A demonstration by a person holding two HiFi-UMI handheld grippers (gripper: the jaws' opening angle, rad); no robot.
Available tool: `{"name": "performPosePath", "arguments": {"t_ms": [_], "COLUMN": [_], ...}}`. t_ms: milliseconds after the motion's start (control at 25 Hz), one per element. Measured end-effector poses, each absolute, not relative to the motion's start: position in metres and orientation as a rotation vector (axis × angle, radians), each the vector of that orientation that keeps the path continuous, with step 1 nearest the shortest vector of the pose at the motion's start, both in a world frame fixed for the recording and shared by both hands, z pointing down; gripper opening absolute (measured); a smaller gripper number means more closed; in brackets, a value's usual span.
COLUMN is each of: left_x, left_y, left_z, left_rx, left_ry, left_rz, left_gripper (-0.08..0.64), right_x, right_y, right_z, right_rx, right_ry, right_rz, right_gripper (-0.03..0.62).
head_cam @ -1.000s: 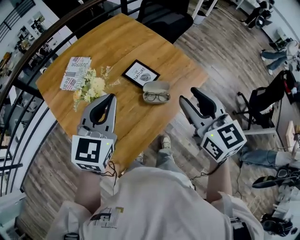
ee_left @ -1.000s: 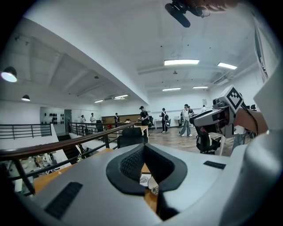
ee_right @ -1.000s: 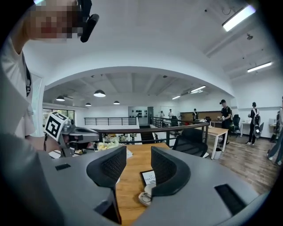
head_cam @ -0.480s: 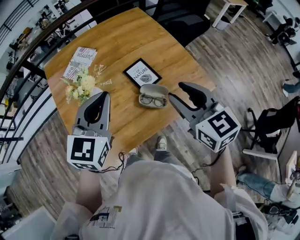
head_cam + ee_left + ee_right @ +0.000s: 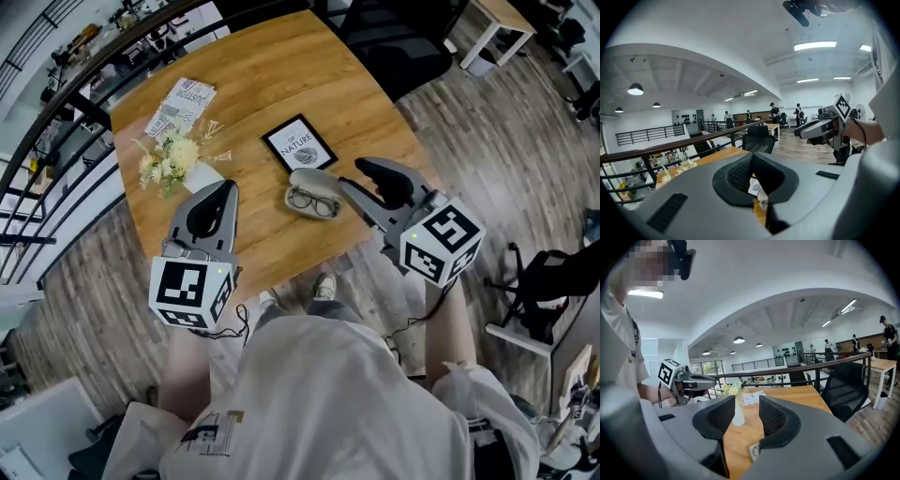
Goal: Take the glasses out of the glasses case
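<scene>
An open grey glasses case [image 5: 312, 179] lies on the wooden table [image 5: 272, 75], and dark-framed glasses [image 5: 314, 201] rest in it. My right gripper [image 5: 361, 178] hovers just right of the case, over the table's near corner. It is open; its jaws have just been closing a little, with nothing between them. The right gripper view shows a sliver of the case [image 5: 754, 451] below the gap in the right gripper [image 5: 746, 401]. My left gripper [image 5: 223, 187] hangs left of the case, fingertips together. In its own view the left gripper [image 5: 751, 157] is shut and empty.
A framed print [image 5: 298, 143] lies just behind the case. A white vase of flowers [image 5: 173, 161] stands behind the left gripper, a magazine [image 5: 181, 105] beyond it. A black chair [image 5: 394, 47] is at the far side, a railing [image 5: 56, 141] on the left.
Both grippers have moved forward and lower towards the case. The right gripper now reaches the table's corner beside the case. The case and glasses lie as before.
</scene>
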State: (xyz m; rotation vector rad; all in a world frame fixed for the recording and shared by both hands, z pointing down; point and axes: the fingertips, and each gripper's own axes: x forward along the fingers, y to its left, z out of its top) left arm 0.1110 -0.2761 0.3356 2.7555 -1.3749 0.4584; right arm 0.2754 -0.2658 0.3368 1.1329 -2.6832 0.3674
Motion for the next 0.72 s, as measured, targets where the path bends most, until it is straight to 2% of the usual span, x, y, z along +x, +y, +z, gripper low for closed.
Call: {"name": "performPosePath", "arguments": {"t_ms": [360,720], "left_x": [0.121,0.119], "left_y": [-0.301,-0.312], "left_z": [0.363,0.411], "left_rx": [2.712,2.654], "left_ry": [-1.312,-1.261], "left_rz": [0.443,0.557], "left_gripper": [0.015,0.015], "right_x": [0.246,0.239], "right_y": [-0.296,-0.305], "right_z": [0.409,0.512], "right_rx": [0.867,0.736], "right_ry": [-2.566,-2.387], "right_rz": [0.357,0.493], "right_gripper": [0.184,0.184]}}
